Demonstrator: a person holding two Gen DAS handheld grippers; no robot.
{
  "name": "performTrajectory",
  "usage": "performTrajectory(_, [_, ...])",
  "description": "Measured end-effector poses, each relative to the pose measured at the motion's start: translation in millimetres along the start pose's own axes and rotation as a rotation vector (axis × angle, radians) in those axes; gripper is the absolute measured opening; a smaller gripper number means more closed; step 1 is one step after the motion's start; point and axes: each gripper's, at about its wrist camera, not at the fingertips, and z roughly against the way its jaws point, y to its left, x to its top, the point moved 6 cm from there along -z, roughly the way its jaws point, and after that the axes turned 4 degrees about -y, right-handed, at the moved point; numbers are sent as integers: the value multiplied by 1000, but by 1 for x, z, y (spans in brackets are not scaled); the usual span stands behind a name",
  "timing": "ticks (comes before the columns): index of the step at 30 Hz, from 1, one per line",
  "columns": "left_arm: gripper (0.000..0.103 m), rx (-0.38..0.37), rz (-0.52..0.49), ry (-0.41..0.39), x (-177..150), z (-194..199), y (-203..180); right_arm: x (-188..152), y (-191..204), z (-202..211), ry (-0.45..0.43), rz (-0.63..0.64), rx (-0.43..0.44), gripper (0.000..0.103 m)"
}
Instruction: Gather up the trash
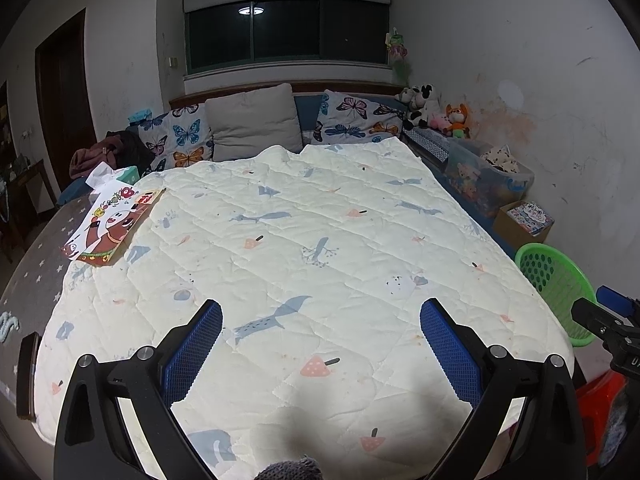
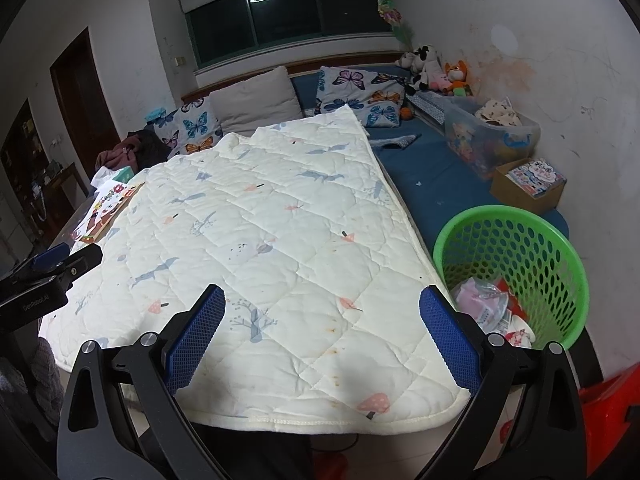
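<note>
a: in the left wrist view, where does your left gripper [image 1: 321, 320] sit?

b: you hold it over the near part of the cream quilt [image 1: 288, 240], its blue pads spread wide with nothing between them. the green mesh basket [image 1: 556, 280] stands off to the right past the quilt's edge, near your right gripper [image 1: 612, 320], which pokes in at the frame's right side; from here you cannot tell how its jaws stand. a cartoon picture book [image 1: 110, 226] lies far off at the quilt's left edge, with a tissue box [image 1: 120, 174] just behind it.

a: and the right wrist view?

b: your right gripper [image 2: 322, 306] hangs above the quilt's [image 2: 260, 220] near right corner, jaws wide and empty. the green mesh basket [image 2: 560, 252] stands just beside the right finger, on the blue mattress [image 2: 432, 176]. the trash [image 2: 488, 308], crumpled wrappers and plastic, lies inside the basket at its bottom, close to that finger's tip. your left gripper [image 2: 68, 262] shows at the left edge.
</note>
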Motion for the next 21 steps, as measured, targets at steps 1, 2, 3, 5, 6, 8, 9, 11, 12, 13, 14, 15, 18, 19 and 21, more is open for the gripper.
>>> performTrajectory(1, [96,1,1,0,0,0,0,0,-1,0,0,0,1,97])
performTrajectory(2, [96,0,1,0,0,0,0,0,0,0,2,1,3,97])
performTrajectory(3, [96,-1,1,0,0,-1,0,0,0,0,3,3,0,97])
performTrajectory(5, [96,4,-1,0,0,0,0,0,-1,0,3,4,0,97])
performTrajectory(6, [96,1,2,0,0,0,0,0,0,-1,4,2,3,97])
performTrajectory(8, [96,2,3,-1,1,0,1,0,0,-1,3,3,3,97])
performTrajectory(9, [96,3,0,-1,1,-1,1,0,0,-1,3,4,2,97])
performTrajectory(11, [96,2,0,0,1,0,2,0,0,0,2,3,3,97])
performTrajectory(12, [96,2,0,1,1,-1,2,0,0,0,2,2,2,97])
performTrajectory(13, [96,2,0,2,1,-1,2,0,0,-1,3,1,3,97])
performTrajectory(14, [96,1,0,3,1,0,0,-1,0,-1,5,2,4,97])
performTrajectory(15, [96,1,0,3,1,-1,1,0,0,-1,5,3,3,97])
performTrajectory(18, [96,-1,-3,5,1,-1,-1,0,0,-1,7,1,5,97])
performTrajectory(19, [96,-2,-4,5,0,0,-2,0,0,0,6,2,6,97])
performTrajectory(21, [96,-4,-7,4,0,-1,-3,0,1,0,5,3,7,97])
